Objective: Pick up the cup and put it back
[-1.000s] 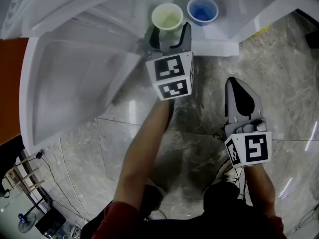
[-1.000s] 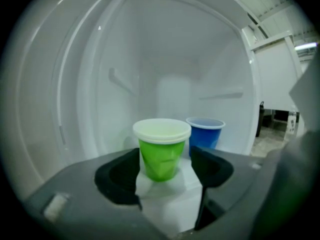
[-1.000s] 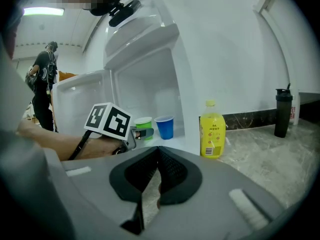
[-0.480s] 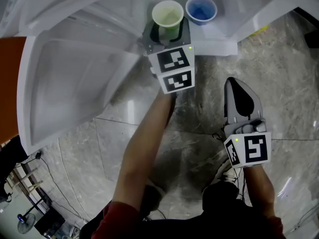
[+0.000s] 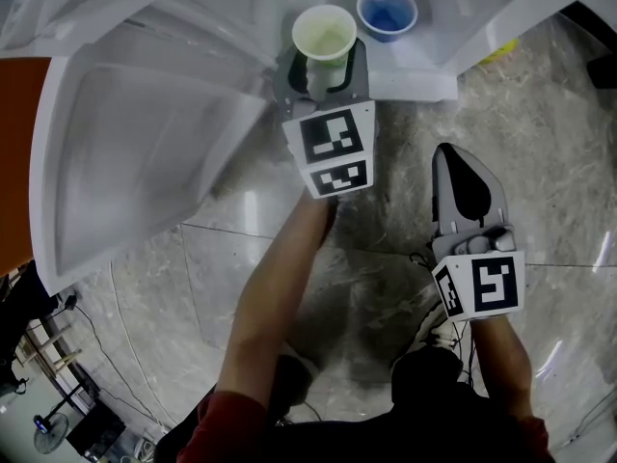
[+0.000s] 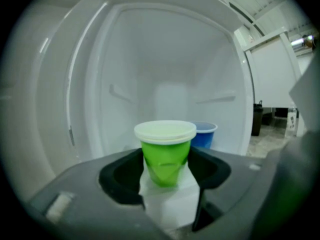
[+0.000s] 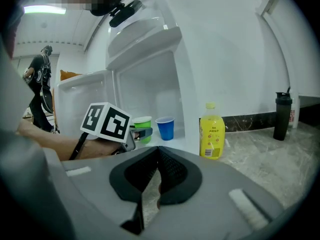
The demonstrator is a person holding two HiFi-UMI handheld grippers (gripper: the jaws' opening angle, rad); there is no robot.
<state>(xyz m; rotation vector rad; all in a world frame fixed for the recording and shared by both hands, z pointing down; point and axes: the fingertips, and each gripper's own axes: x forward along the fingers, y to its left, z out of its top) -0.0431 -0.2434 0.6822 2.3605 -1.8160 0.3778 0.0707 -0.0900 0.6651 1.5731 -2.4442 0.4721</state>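
A green cup [image 5: 324, 32] with a pale rim stands at the front of the white fridge shelf [image 5: 415, 80], and a blue cup [image 5: 387, 13] stands just to its right. My left gripper [image 5: 325, 54] reaches into the fridge, and its jaws have just been closing with the green cup [image 6: 165, 151] between them. The pads press its sides and the wall looks creased. The blue cup [image 6: 204, 134] peeks out behind it. My right gripper [image 5: 461, 162] hangs low over the floor, shut with nothing in it. Its own view shows the closed jaws of the right gripper [image 7: 157, 171].
The open fridge door [image 5: 145, 152] spreads out to the left of my left arm. A yellow bottle [image 7: 212, 131] and a dark flask [image 7: 282, 116] stand on a marble ledge right of the fridge. A person [image 7: 42, 84] stands far off at the left.
My left gripper slid forward until its jaws flank the green cup, then narrowed onto it. The right gripper kept still.
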